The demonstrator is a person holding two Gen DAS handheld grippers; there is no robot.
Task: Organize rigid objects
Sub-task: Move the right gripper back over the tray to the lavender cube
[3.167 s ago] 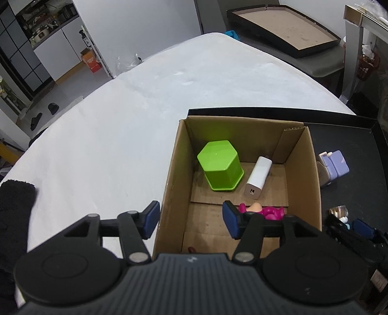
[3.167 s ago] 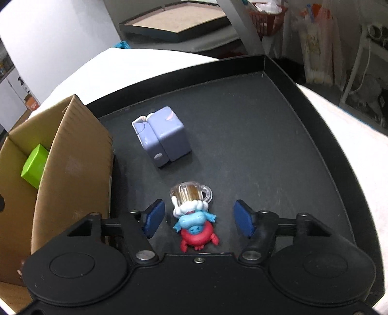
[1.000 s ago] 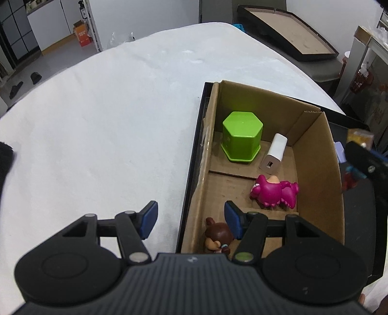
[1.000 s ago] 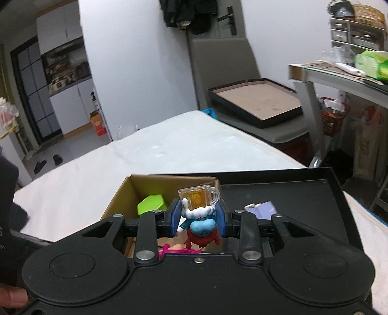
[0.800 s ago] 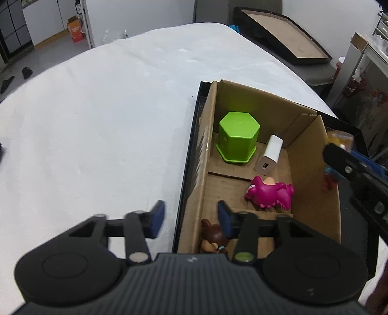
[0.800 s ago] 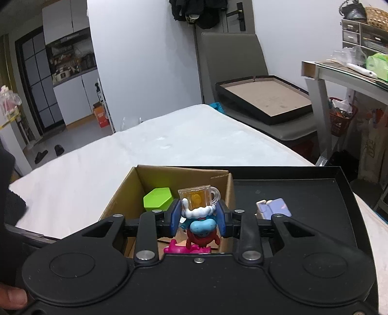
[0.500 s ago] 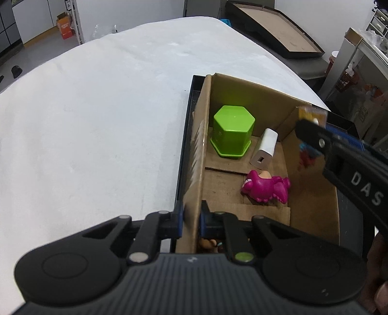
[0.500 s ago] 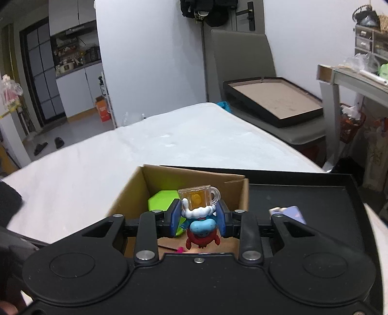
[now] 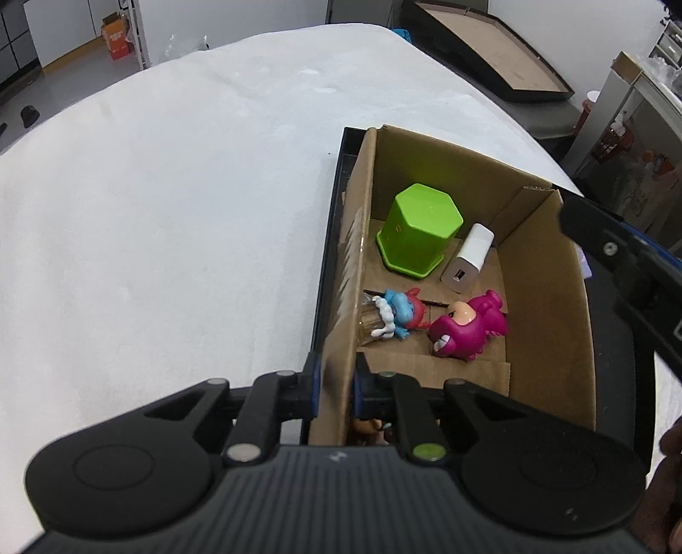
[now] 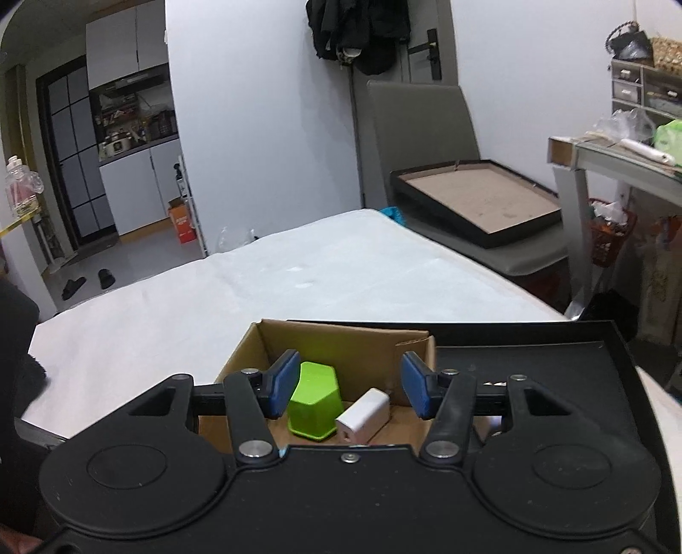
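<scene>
Left tongs (image 9: pixel 333 385) are clamped on the cardboard box (image 9: pixel 550 298) wall; right tongs (image 10: pixel 348 385) hang spread and empty above it. If jolted, the blue figurine (image 9: pixel 398 313) inside could be tipped out.

1. A big white bench (image 9: pixel 170 213) fills most of the left wrist view.
2. A grey chair (image 10: pixel 426 140) stands behind the bench, by the white wall.
3. A flat black tray with a brown inside (image 10: pixel 481 204) lies tilted on the chair seat.
4. Dark clothes (image 10: pixel 354 30) hang high on the wall, next to a door handle (image 10: pixel 431 42).
5. An orange box (image 10: pixel 182 221) sits on the floor far back.
6. Two black slippers (image 10: pixel 87 283) lie on the floor near a dark door.
7. A red basket (image 10: pixel 609 230) sits under a grey side table (image 10: pixel 618 157).
</scene>
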